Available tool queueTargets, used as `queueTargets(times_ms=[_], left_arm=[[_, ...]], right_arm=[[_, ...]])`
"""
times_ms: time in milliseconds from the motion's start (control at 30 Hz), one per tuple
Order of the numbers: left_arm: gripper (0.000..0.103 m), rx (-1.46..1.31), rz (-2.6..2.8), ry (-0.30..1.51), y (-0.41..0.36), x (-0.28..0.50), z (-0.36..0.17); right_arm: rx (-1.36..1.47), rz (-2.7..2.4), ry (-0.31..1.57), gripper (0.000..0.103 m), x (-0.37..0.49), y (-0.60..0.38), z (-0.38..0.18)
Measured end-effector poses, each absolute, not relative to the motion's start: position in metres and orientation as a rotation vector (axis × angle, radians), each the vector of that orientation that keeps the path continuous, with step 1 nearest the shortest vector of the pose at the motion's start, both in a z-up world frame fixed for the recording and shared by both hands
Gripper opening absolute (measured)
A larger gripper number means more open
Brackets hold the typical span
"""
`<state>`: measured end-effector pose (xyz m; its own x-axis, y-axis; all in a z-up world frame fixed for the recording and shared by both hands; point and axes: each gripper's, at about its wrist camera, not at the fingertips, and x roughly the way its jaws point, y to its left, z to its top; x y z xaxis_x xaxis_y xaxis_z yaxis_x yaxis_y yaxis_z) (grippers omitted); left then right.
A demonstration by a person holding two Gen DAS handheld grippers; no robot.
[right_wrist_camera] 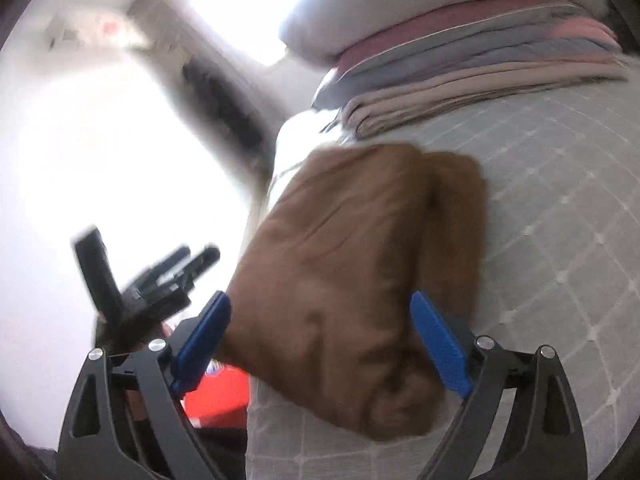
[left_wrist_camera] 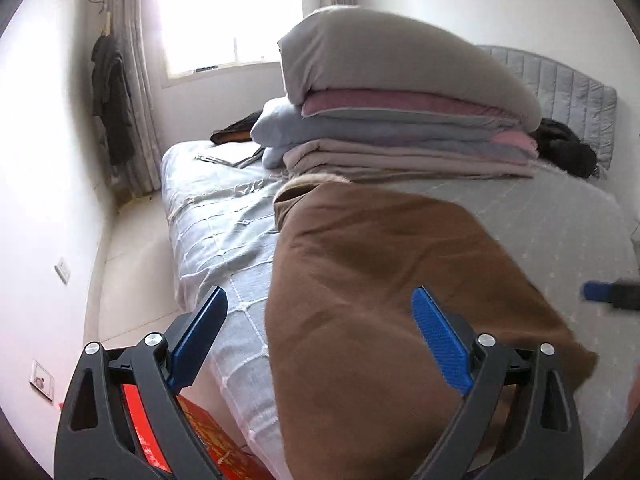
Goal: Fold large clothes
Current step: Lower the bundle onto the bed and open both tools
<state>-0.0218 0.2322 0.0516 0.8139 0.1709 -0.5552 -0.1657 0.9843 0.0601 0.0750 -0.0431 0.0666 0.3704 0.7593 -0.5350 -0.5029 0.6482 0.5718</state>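
On the bed (left_wrist_camera: 224,216) near its edge lay the brown garment (left_wrist_camera: 380,280), seemingly folded, and with left gripper (left_wrist_camera: 320,340) and right gripper (right_wrist_camera: 320,340) both wide open and empty, we judged smoothing its edges wise.

Window (left_wrist_camera: 228,16) glare, right-wrist motion blur

Brown garment (left_wrist_camera: 392,280): soft matt cloth, slightly fuzzy.
Bed cover (left_wrist_camera: 224,232): pale woven cloth, raised stitched grid.
Left hand-held gripper (left_wrist_camera: 320,312): matt black plastic, ribbed blue pads, shiny metal rivets.
Headboard (left_wrist_camera: 560,92): grey quilted fabric.
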Motion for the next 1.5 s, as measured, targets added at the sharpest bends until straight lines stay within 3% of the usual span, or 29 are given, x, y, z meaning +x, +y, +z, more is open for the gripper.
queueTargets(times_ms=[100,167,233,300,400,500,567,633,733,1033,1267,1500], left_arm=[[0.09,0.012,0.147,0.632,0.224,-0.025,0.043],[0.09,0.033,0.094,0.747,0.217,-0.016,0.022],[0.09,0.093,0.108,0.839,0.213,-0.006,-0.001],[0.09,0.076,0.103,0.816,0.217,-0.009,-0.001],[0.09,0.041,0.088,0.822,0.225,-0.009,0.004],[0.09,0.077,0.102,0.814,0.217,-0.011,0.005],[0.09,0.111,0.109,0.802,0.211,-0.017,0.007],[0.09,0.108,0.105,0.8,0.211,-0.018,0.007],[0.09,0.092,0.095,0.799,0.214,-0.021,0.007],[0.09,0.139,0.111,0.781,0.205,-0.026,0.009],[0.09,0.177,0.12,0.757,0.2,-0.032,0.013],[0.09,0.202,0.119,0.749,0.193,-0.034,0.013]], right_arm=[[0.159,0.737,1.119,0.092,0.086,0.004,0.004],[0.158,0.731,1.124,0.095,0.093,0.005,-0.017],[0.189,0.753,1.148,0.095,0.099,-0.003,-0.001],[0.281,0.809,1.056,0.095,0.11,-0.02,0.032],[0.179,0.709,0.896,0.095,0.128,-0.023,0.074],[0.003,0.563,0.877,0.095,0.179,0.003,0.084],[-0.143,0.462,0.932,0.095,0.207,0.028,0.061],[-0.237,0.429,1.101,0.096,0.22,0.063,0.008],[-0.092,0.476,1.185,0.098,0.23,0.048,-0.019],[-0.043,0.499,1.152,0.098,0.221,0.038,-0.012],[-0.019,0.558,0.99,0.097,0.133,0.017,0.052],[-0.072,0.525,1.109,0.097,0.109,0.025,-0.017]])
